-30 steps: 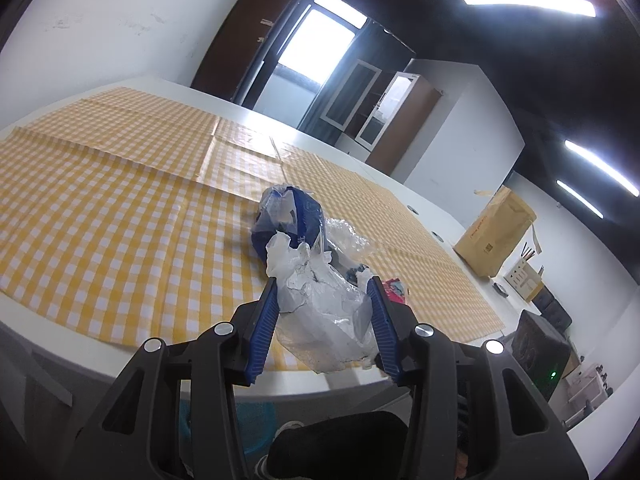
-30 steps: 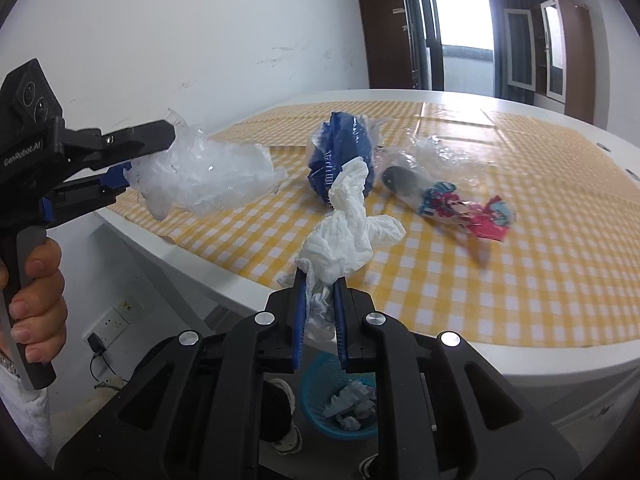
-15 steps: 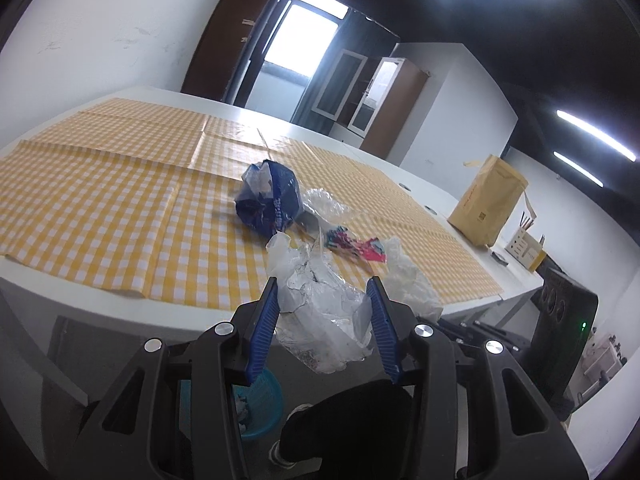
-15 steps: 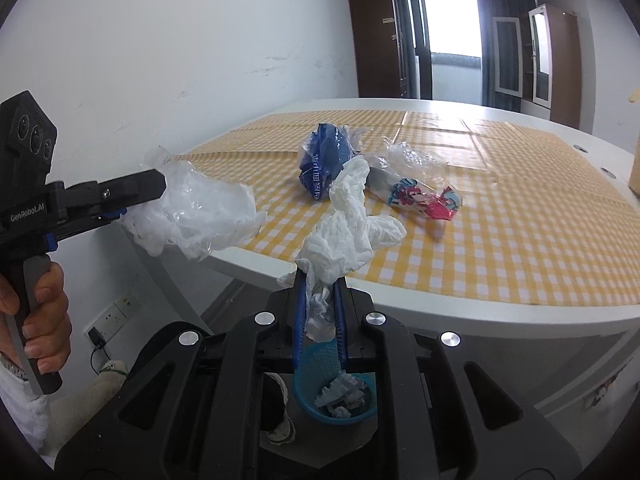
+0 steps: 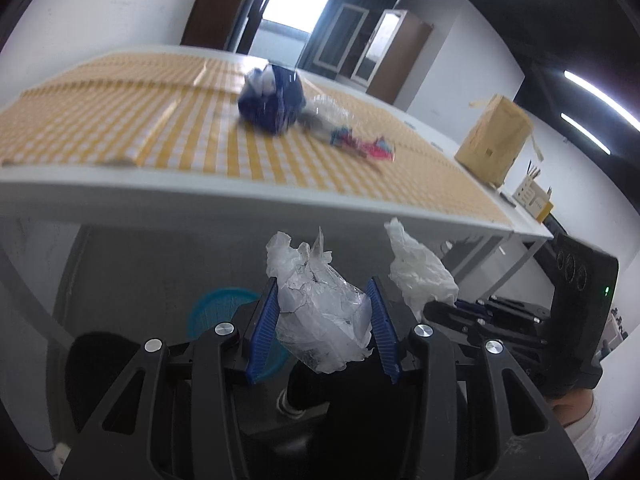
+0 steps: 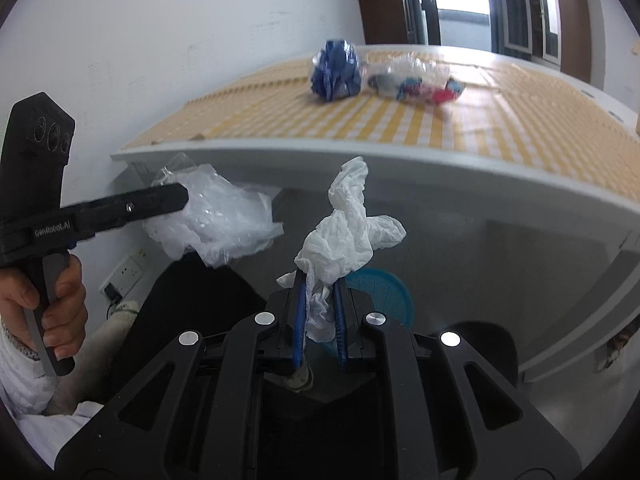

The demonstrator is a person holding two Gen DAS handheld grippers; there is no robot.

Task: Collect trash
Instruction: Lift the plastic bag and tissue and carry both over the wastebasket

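Note:
My left gripper [image 5: 324, 316] is shut on a crumpled clear plastic bag [image 5: 320, 312], held below the table's edge; it also shows in the right wrist view [image 6: 212, 216]. My right gripper [image 6: 320, 312] is shut on a crumpled white tissue [image 6: 344, 236], also seen in the left wrist view [image 5: 420, 272]. A blue basket [image 6: 384, 288] stands on the floor under the table, just beyond both grippers; it also shows in the left wrist view [image 5: 220, 308]. On the table lie a blue crumpled bag [image 5: 272, 96], a clear wrapper [image 6: 408, 66] and a red-and-blue wrapper [image 5: 364, 144].
The white table [image 5: 200, 196] with a yellow checked cloth overhangs ahead. A brown paper bag [image 5: 496, 140] stands on its far right end. A wall socket [image 6: 128, 272] is low on the left wall. Table legs and a grey panel lie behind the basket.
Both grippers have dropped from table height to below the table's edge, keeping hold of their trash. The blue basket now lies close in front of them.

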